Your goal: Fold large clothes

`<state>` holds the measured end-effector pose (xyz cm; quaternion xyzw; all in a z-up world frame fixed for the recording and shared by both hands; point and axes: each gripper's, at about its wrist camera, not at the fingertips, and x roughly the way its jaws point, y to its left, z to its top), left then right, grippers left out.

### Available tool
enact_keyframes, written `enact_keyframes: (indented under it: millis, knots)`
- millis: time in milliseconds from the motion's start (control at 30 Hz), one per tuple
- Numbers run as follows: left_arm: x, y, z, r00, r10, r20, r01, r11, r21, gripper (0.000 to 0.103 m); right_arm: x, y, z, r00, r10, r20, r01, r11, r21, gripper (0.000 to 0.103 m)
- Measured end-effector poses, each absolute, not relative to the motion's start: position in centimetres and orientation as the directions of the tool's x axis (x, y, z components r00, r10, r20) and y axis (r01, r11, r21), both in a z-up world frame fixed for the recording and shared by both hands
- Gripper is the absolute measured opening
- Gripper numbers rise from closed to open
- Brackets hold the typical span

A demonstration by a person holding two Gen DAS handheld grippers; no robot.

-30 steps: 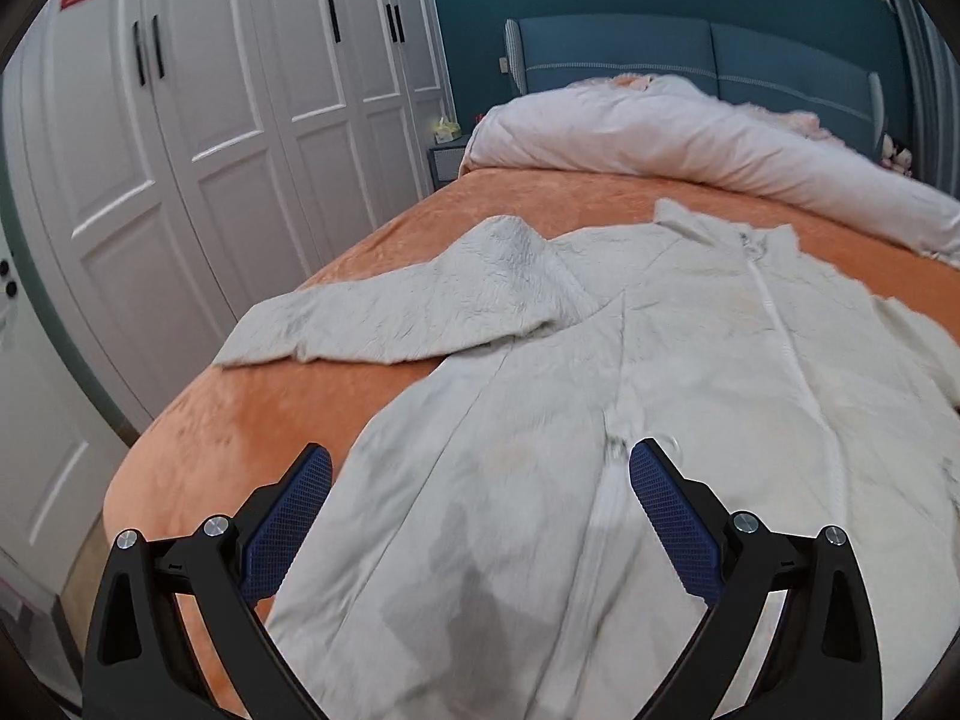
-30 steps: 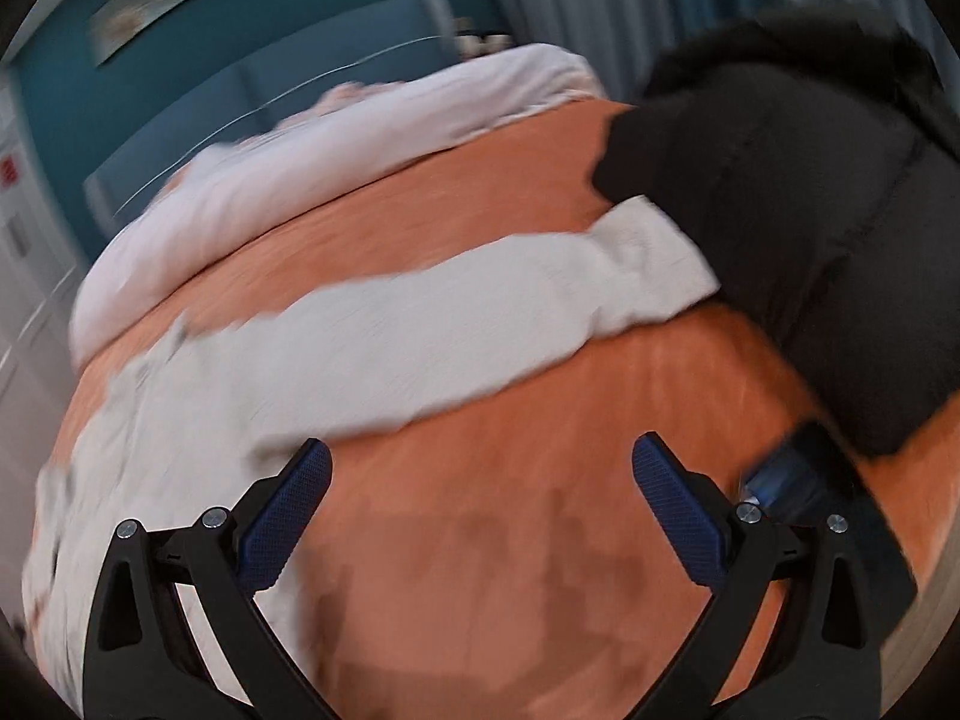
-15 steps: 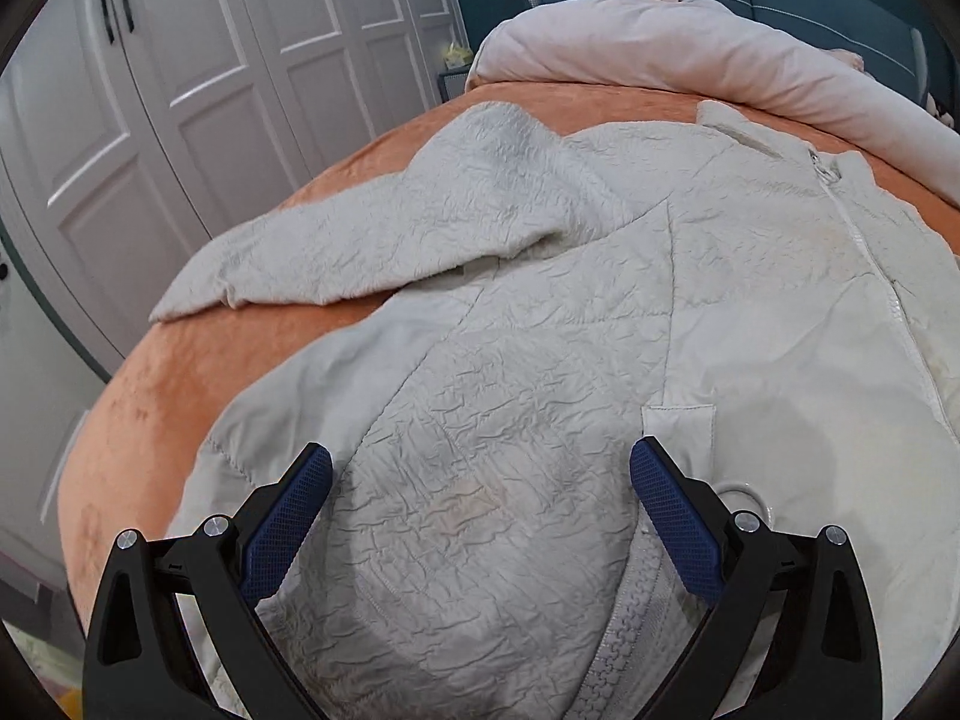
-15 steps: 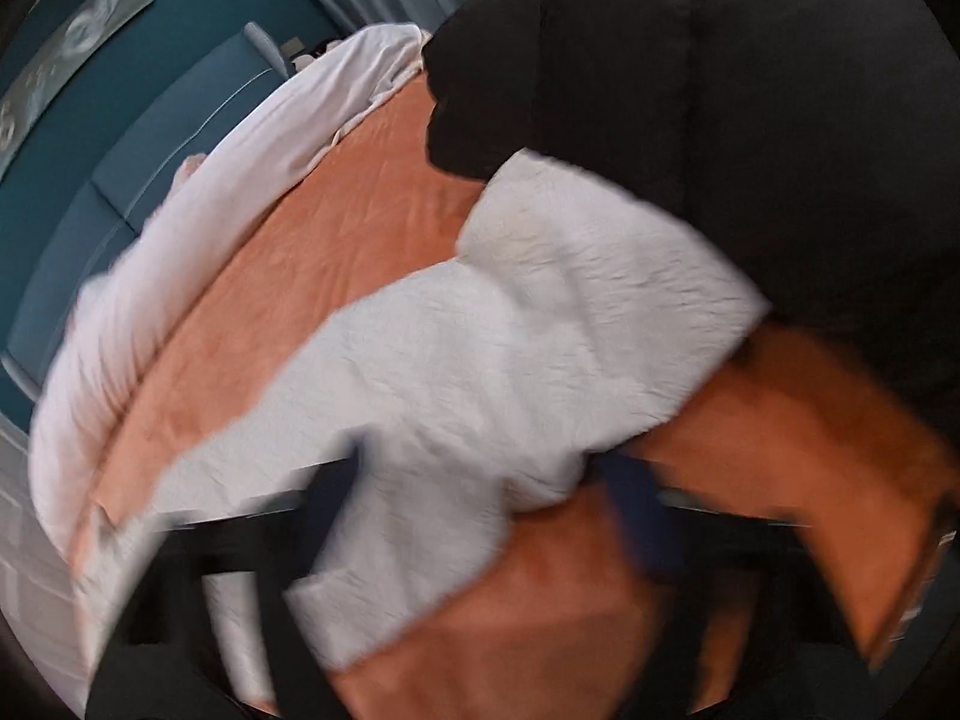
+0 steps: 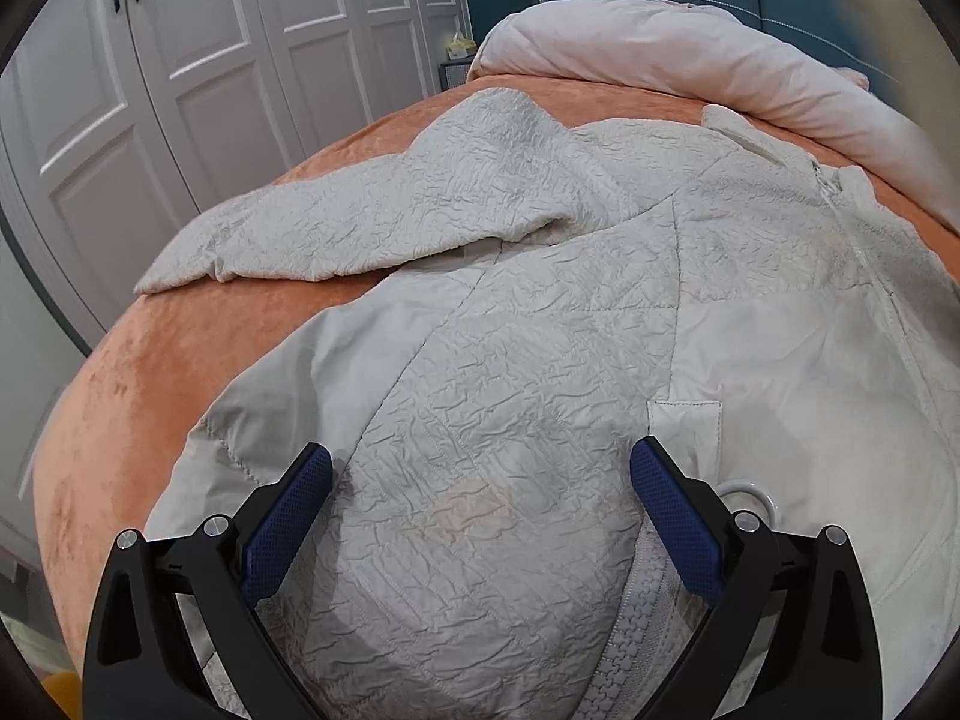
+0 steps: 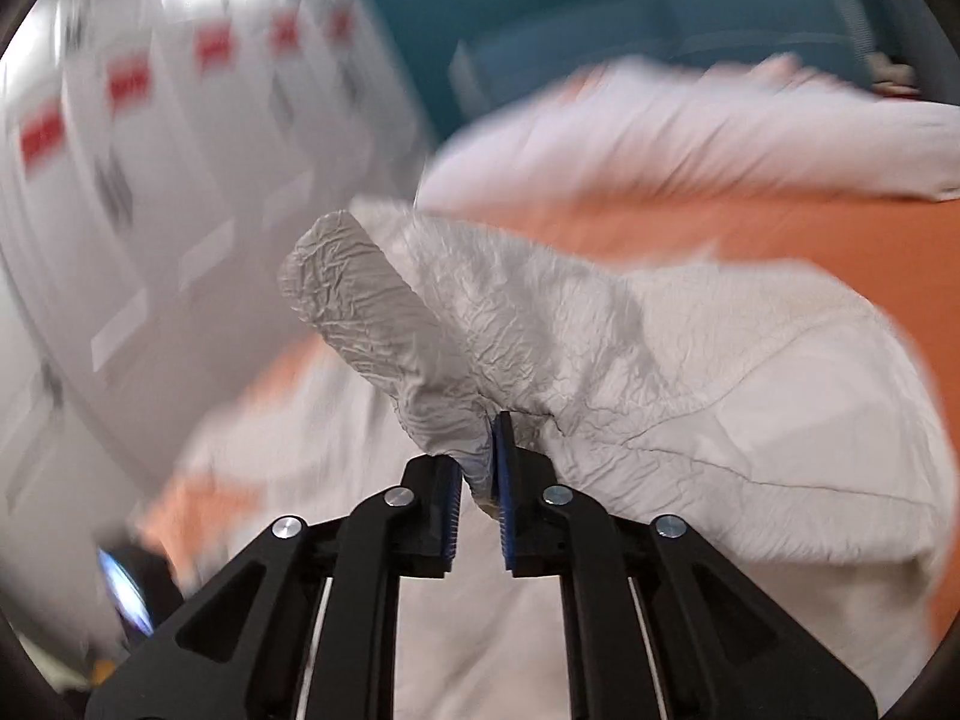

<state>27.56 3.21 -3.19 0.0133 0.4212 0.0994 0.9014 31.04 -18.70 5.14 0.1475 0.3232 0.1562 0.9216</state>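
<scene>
Jaws of the right gripper [image 6: 480, 468] pinch the jacket's sleeve [image 6: 384, 324]; the left gripper [image 5: 480, 516] hovers wide apart over the jacket [image 5: 510, 372] lying on the bed [image 5: 120, 372]. Soft, light, floppy (probably slippery): grip seams or cuffs.

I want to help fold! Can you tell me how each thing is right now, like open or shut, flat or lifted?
Cream crinkled zip-up jacket: spread on the bed, zipped at the hem.
Jacket's left sleeve: lying out flat.
Jacket's right sleeve: pinched and lifted.
Left gripper: open, hovering over the hem.
Right gripper: shut on the sleeve.
White wardrobe doors: closed.
Pale pink duvet: bunched by the headboard.
</scene>
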Motion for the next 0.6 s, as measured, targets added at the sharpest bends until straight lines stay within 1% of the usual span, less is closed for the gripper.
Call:
enact_keyframes:
  millis: [67,100,167,200,233,300,367,433,500,567,600]
  knots:
    - [27.6,3.7,-3.2,0.623,0.160,-0.766,-0.163,0.984,0.072,0.098,30.1,-15.3,2.7,0.691,0.367,-0.622,-0.181,0.922,0.342,0.016]
    - [27.6,4.0,-3.1,0.622,0.133,-0.772,-0.159,0.986,0.042,0.098,29.2,-15.1,2.3,0.685,0.370,-0.627,-0.175,0.920,0.351,0.020]
    - [27.7,4.7,-2.7,0.622,0.062,-0.780,-0.137,0.990,-0.030,0.098,26.3,-16.6,2.4,0.707,0.371,-0.601,-0.142,0.908,0.394,0.026]
    - [27.7,4.9,-2.4,0.627,0.031,-0.778,-0.125,0.990,-0.061,0.098,25.7,-17.9,2.6,0.721,0.365,-0.589,-0.120,0.903,0.412,0.041]
    - [27.6,5.2,-1.5,0.641,-0.043,-0.766,-0.098,0.986,-0.137,0.098,24.5,-19.3,2.7,0.743,0.344,-0.574,-0.082,0.898,0.432,0.054]
    - [28.1,5.3,0.2,0.661,-0.141,-0.737,-0.084,0.962,-0.259,0.098,23.0,-24.1,3.3,0.780,0.289,-0.555,0.001,0.887,0.462,0.055]
    - [29.3,4.8,1.4,0.657,-0.219,-0.721,-0.089,0.928,-0.363,0.098,21.4,-28.4,2.9,0.778,0.224,-0.587,0.099,0.879,0.467,0.055]
    - [31.8,3.5,1.3,0.599,-0.325,-0.731,-0.100,0.876,-0.471,0.098,20.5,-30.7,1.9,0.772,0.197,-0.604,0.170,0.853,0.494,0.055]
    - [33.7,2.1,0.3,0.540,-0.381,-0.750,-0.122,0.847,-0.518,0.098,20.3,-33.4,1.2,0.768,0.176,-0.616,0.246,0.806,0.538,0.055]
    - [35.3,0.4,-1.0,0.490,-0.411,-0.769,-0.148,0.830,-0.537,0.098,20.0,-35.3,-0.2,0.771,0.172,-0.613,0.296,0.755,0.585,0.055]
    - [35.6,-0.2,-1.3,0.481,-0.404,-0.778,-0.154,0.835,-0.529,0.095,20.3,-35.7,-0.7,0.770,0.173,-0.614,0.314,0.736,0.600,0.056]
